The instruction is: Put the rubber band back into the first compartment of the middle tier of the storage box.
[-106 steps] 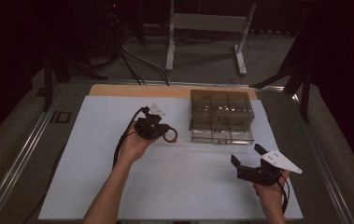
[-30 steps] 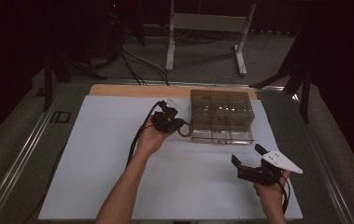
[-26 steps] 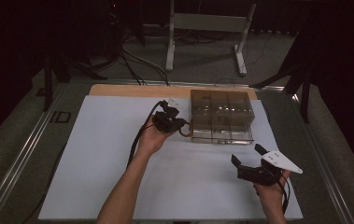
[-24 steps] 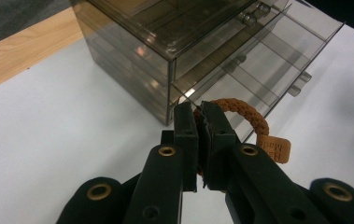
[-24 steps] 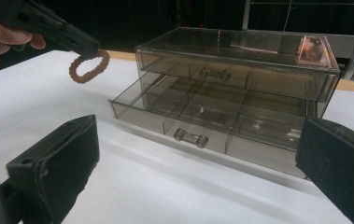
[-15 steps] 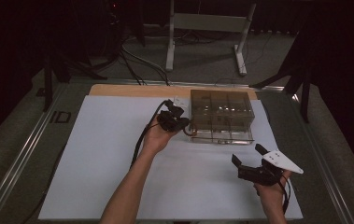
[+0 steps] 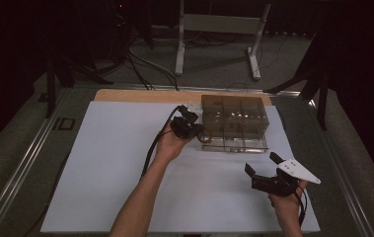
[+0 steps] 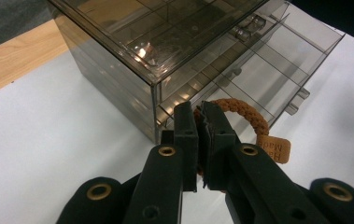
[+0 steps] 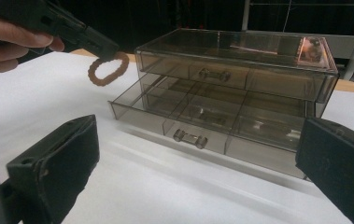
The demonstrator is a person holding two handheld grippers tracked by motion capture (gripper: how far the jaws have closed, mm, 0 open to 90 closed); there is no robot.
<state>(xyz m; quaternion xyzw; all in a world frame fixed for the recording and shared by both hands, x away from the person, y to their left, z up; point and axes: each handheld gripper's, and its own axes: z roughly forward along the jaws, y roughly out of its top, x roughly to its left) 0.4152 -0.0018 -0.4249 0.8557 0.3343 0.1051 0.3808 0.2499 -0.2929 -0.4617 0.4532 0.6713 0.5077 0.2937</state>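
Clamped in the left gripper (image 8: 201, 140), a brown braided ring (image 8: 240, 114) hangs just ahead of the open bottom drawer (image 9: 198, 116), not yet dropped in; the right gripper (image 7: 268, 173) waits wide open.

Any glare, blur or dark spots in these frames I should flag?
High view: dim, background near black. Left gripper view: glare spot on the drawer box lid; brown ring sharp. Right gripper view: reflection on the lid's far right corner, soft smear on the white sheet before the open drawer.
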